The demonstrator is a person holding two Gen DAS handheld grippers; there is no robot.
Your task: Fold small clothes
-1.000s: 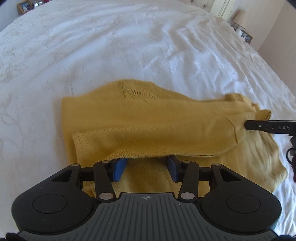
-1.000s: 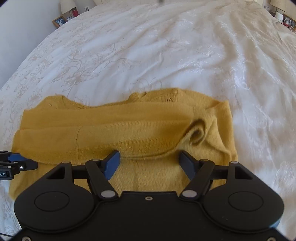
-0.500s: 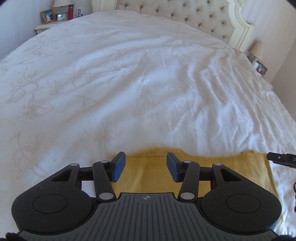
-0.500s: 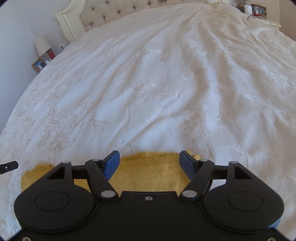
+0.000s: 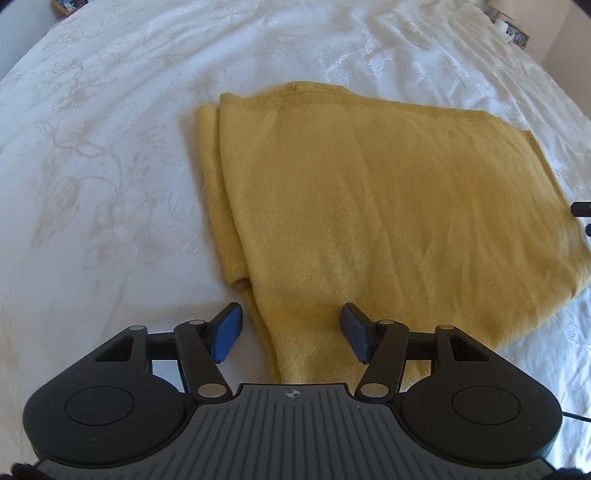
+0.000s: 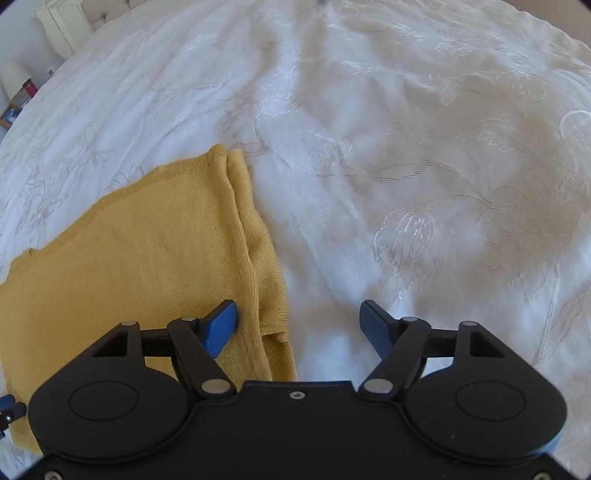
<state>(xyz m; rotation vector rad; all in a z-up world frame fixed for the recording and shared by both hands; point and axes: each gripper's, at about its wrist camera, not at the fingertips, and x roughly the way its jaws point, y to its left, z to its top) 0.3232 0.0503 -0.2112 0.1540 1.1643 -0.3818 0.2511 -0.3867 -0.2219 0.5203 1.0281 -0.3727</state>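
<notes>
Bedspread [image 5: 110, 155]: white, embroidered with pale floral outlines, lightly creased; covers the whole surface in both wrist views.

Yellow knit garment [image 5: 388, 206]: folded into a flat rectangle of stacked layers, lying on the bedspread; layered edges showing along its left side in the left view, along its right side [image 6: 255, 258] in the right view.

Left gripper [image 5: 291, 332]: jaws parted and just been opening, straddling the garment's near left corner, pads not pressing cloth.

Right gripper [image 6: 299, 328]: jaws spread wide, straddling the garment's near right edge, gripping nothing.

Room: cream furniture [image 6: 62, 26] at the far left corner, lamp [image 6: 14, 79] and small framed items beside the bed.
</notes>
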